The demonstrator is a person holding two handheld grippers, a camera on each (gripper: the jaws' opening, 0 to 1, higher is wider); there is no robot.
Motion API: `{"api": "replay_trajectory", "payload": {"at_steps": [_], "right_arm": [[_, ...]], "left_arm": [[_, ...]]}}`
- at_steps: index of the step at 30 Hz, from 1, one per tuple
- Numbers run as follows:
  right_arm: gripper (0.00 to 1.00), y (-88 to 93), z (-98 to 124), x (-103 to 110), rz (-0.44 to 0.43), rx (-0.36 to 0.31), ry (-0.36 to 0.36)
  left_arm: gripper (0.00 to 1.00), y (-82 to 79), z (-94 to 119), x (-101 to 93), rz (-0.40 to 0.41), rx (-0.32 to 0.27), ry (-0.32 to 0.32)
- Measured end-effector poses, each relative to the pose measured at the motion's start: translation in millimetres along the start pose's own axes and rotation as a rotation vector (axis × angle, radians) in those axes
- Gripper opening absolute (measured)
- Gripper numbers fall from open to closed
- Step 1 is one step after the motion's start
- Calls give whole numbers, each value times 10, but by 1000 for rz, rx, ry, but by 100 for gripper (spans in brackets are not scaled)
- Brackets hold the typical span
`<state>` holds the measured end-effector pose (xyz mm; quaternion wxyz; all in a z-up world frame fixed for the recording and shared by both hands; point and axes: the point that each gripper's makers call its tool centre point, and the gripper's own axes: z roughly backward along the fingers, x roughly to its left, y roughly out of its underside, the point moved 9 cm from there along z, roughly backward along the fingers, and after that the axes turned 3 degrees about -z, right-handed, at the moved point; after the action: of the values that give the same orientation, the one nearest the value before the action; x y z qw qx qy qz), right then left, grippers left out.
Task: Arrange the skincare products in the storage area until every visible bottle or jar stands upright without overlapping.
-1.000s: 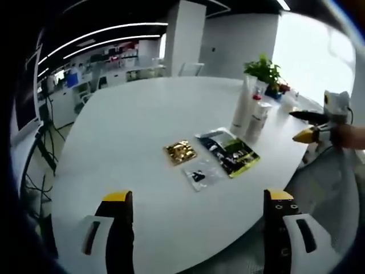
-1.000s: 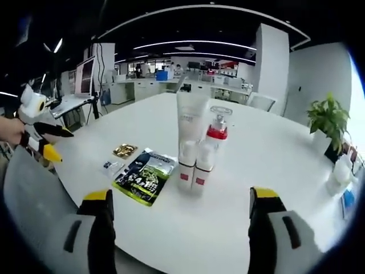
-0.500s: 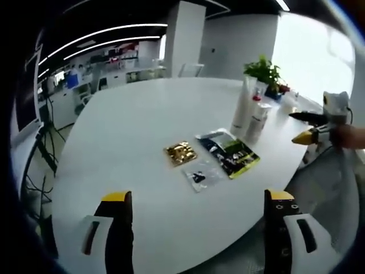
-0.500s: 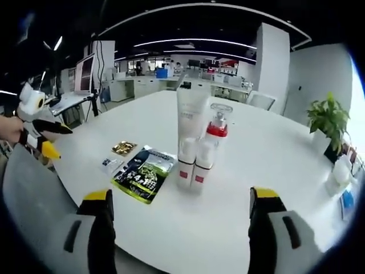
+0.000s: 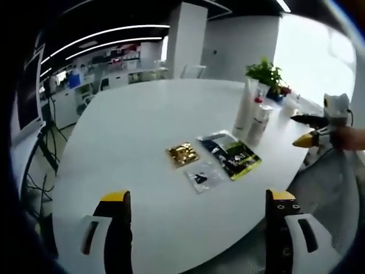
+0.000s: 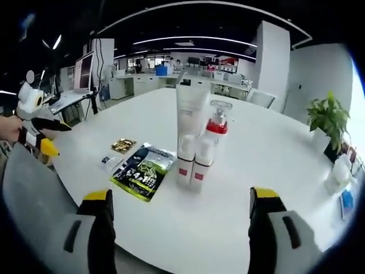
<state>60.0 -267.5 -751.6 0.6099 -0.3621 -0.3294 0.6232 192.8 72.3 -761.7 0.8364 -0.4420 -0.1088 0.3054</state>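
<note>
While both the left gripper (image 5: pixel 194 228) and the right gripper (image 6: pixel 178 225) hang wide open and hold nothing, 4 skincare products (image 6: pixel 197 145) stand upright together near the table (image 6: pixel 274 171) edge, beside 3 flat sachets (image 6: pixel 142 171).

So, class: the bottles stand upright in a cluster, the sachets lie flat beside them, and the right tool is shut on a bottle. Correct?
Not quite. In the right gripper view the right tool is open and empty, short of the bottles; the sachets do lie flat beside them.
</note>
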Motion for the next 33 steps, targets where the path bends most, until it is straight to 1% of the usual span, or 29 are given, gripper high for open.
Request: {"api": "replay_trajectory", "payload": {"at_steps": [6, 11, 18, 33], "right_arm": [[99, 3, 14, -15, -9, -6, 7], [99, 9, 9, -10, -5, 1, 9], [99, 4, 14, -4, -7, 3, 12], [99, 16, -3, -11, -2, 8, 8]], "left_arm": [[96, 10, -10, -16, -17, 11, 7], [96, 14, -14, -6, -2, 11, 11], [95, 12, -11, -7, -4, 7, 11], [94, 27, -15, 4, 5, 20, 4]]}}
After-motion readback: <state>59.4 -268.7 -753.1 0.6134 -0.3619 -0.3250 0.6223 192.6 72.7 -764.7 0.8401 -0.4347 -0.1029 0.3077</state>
